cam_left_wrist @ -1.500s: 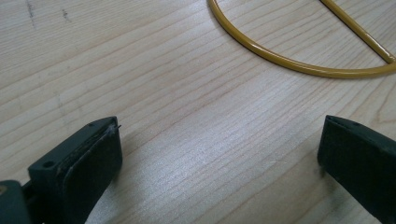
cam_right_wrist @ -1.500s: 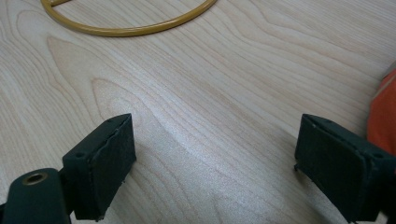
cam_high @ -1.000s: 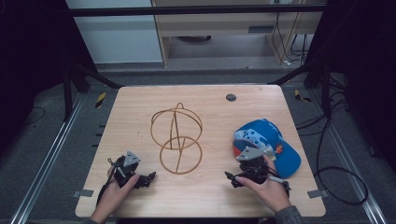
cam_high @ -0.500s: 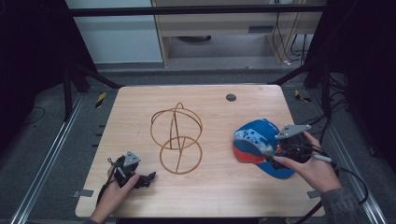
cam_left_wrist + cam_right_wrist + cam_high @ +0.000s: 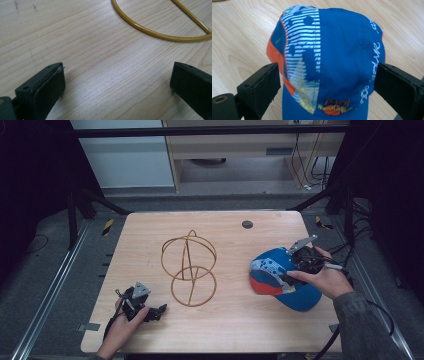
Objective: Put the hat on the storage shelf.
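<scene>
A blue cap [image 5: 280,280] with orange and white-striped panels lies on the right side of the wooden table [image 5: 235,245]. My right gripper [image 5: 295,272] hovers over the cap's right part, open, its jaws spread on either side of the cap's crown [image 5: 332,57]. A yellow wire frame [image 5: 189,267] of crossed rings stands at the table's middle. My left gripper [image 5: 152,311] rests near the front left edge, open over bare wood, with a curve of the yellow wire frame [image 5: 160,27] ahead of it.
A small dark round hole [image 5: 247,224] sits near the table's far edge. Metal rails run along the floor to the left [image 5: 55,285]. Cables [image 5: 365,250] trail off the table's right side.
My right gripper has swung from the front edge up and around to the cap's right side and now sits over the crown. The left gripper has stayed put.
</scene>
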The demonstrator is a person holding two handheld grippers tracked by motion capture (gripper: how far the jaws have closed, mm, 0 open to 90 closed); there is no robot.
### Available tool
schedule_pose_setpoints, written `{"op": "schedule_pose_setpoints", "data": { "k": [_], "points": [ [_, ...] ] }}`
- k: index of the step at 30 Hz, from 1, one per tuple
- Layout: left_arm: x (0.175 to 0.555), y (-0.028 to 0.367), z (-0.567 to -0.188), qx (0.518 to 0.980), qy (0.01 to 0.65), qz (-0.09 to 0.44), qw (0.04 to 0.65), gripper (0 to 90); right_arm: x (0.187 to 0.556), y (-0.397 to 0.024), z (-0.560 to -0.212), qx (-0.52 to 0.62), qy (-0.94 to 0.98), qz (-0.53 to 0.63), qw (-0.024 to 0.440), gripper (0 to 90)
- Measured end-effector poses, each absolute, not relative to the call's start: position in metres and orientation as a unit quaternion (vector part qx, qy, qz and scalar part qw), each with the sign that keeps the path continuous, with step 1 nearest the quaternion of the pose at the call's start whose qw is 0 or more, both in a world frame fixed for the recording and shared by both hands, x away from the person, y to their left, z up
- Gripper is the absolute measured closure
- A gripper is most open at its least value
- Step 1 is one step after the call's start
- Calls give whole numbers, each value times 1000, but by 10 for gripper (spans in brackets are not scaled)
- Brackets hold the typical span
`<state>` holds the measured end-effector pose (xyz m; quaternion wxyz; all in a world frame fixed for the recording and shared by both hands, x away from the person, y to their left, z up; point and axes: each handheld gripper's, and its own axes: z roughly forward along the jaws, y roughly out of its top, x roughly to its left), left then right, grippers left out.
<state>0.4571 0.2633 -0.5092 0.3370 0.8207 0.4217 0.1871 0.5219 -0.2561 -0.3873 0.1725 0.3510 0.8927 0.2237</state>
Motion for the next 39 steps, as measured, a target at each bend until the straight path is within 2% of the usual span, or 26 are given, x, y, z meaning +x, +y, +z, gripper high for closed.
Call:
{"op": "schedule_pose_setpoints", "data": {
  "k": [6,20,29,30,32,35,36,37,39],
  "points": [
    [457,263,-509,821,422,187,337,0,537,-254,-395,361,894,216,154,80],
    [457,263,-509,821,422,187,337,0,546,-262,-400,371,897,204,126,201],
    [457,263,-509,821,422,187,337,0,547,-258,-405,359,906,189,123,474],
    [457,263,-509,821,422,187,337,0,547,-258,-405,359,906,189,123,474],
    [457,263,-509,821,422,187,337,0,549,-259,-407,360,906,186,124,580],
    [457,263,-509,821,422,187,337,0,550,-259,-410,359,907,188,118,663],
    [457,263,-509,821,422,187,337,0,550,-259,-410,359,907,188,118,663],
    [457,263,-509,821,422,187,337,0,551,-260,-412,358,907,188,118,720],
    [457,263,-509,821,422,187,337,0,551,-261,-413,358,907,190,115,778]
  ]
}}
